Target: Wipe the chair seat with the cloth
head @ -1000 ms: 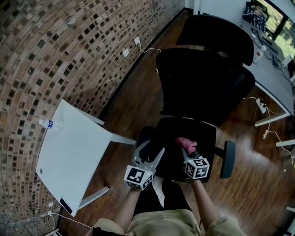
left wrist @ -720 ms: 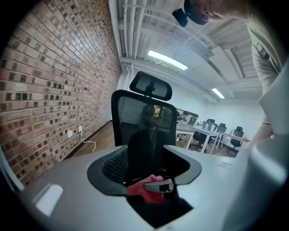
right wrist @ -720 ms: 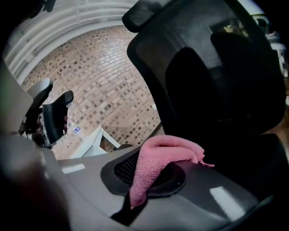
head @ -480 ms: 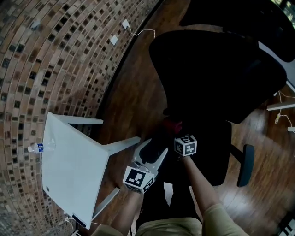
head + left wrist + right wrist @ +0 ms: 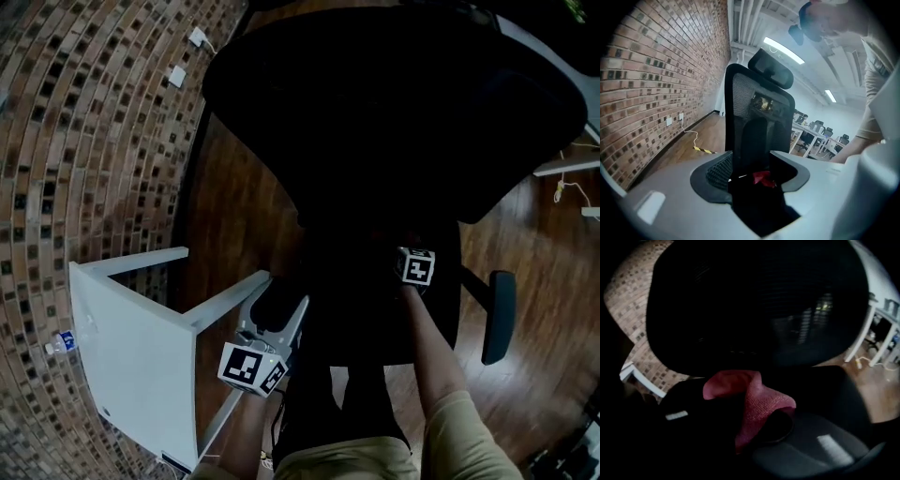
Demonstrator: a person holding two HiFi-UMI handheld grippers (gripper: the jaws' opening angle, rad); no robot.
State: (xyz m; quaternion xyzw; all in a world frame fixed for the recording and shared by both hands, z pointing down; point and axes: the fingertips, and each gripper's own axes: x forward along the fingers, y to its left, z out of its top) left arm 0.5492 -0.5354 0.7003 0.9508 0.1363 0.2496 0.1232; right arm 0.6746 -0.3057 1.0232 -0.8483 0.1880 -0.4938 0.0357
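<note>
The black office chair fills the head view, its seat (image 5: 375,309) below the tall mesh backrest (image 5: 394,103). My right gripper (image 5: 401,242) reaches over the seat toward the backrest, its marker cube showing and its tips lost in the dark. In the right gripper view that gripper (image 5: 751,426) is shut on the pink-red cloth (image 5: 757,404), which lies bunched on the seat (image 5: 825,390). My left gripper (image 5: 281,314) hangs open at the seat's front left corner. In the left gripper view the cloth (image 5: 762,177) shows far off between the open left gripper (image 5: 753,197) jaws, below the backrest (image 5: 759,112).
A white table (image 5: 131,347) stands close on the left with a water bottle (image 5: 61,342) on it. A brick wall (image 5: 84,141) with sockets runs along the left. The chair's right armrest (image 5: 497,314) sticks out. The person's legs are under the seat front.
The right gripper has slid the cloth deeper across the seat, toward the backrest and rightward. The head has leaned in over the chair. The left gripper has stayed by the seat's left front.
</note>
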